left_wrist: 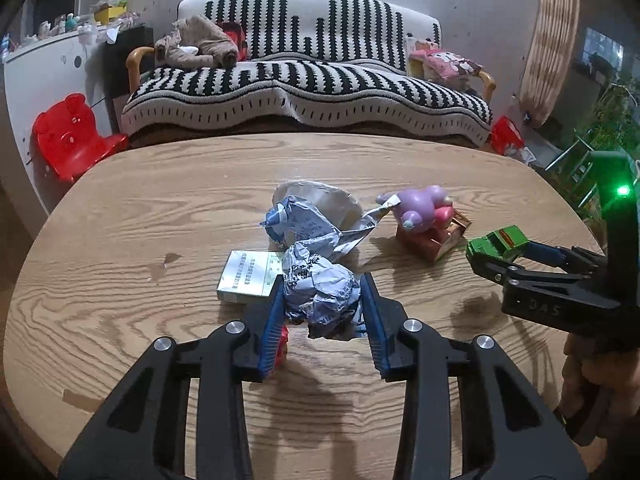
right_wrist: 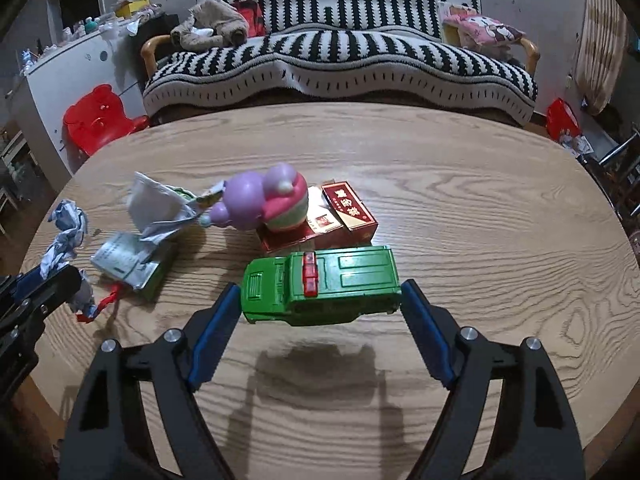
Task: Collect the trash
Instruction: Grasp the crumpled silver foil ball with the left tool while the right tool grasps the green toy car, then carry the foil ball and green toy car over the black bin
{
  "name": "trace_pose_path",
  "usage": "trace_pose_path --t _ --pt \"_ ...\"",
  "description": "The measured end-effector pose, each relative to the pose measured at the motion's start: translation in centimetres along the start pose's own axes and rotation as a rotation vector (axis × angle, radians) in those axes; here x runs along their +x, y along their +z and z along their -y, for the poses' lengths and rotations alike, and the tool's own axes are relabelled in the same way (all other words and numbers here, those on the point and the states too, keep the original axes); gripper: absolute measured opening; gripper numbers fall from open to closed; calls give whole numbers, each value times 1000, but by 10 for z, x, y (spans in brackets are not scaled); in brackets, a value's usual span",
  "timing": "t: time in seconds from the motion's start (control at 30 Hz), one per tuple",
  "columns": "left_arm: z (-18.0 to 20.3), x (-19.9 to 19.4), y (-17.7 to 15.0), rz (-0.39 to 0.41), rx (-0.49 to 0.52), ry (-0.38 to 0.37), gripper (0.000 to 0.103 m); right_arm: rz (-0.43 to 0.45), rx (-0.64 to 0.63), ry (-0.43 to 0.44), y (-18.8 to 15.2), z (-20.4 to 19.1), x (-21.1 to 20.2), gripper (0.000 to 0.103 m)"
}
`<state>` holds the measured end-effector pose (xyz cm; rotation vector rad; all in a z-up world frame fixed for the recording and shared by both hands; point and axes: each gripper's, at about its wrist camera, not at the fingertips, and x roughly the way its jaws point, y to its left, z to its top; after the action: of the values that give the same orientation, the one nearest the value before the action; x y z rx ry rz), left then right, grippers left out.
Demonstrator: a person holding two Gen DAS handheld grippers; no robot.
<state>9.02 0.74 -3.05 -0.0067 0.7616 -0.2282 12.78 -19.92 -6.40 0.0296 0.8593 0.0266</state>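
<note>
Left tongs [left_wrist: 322, 294], low in the frame's middle, pinch a crumpled paper wad [left_wrist: 320, 288] above the wooden bench [left_wrist: 160, 208]. Right tongs [right_wrist: 320, 300], spread wide, clasp a green toy car [right_wrist: 322, 286] end to end, its shadow below. More crumpled paper [left_wrist: 304, 220] lies mid-frame beside a purple figure [left_wrist: 416, 210].

Crumpled paper [left_wrist: 320, 292] left on tabletop [left_wrist: 160, 208]; toy figure [right_wrist: 264, 204] atop boxes [right_wrist: 344, 216] behind toy car [right_wrist: 324, 284]; sofa [right_wrist: 340, 52] beyond.

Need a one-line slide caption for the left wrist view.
Left gripper clamps crumpled paper above the wooden table; right gripper holds a green toy car.
</note>
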Motion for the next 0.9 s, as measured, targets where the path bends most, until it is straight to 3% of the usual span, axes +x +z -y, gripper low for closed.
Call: trace_pose_path --t 0.4,0.9 --pt "11 2 2 -19 -10 12 36 39 -23 -16 -10 4 -41 79" --pt "90 -7 -5 3 78 -84 36 92 68 -92 -44 98 -118 79"
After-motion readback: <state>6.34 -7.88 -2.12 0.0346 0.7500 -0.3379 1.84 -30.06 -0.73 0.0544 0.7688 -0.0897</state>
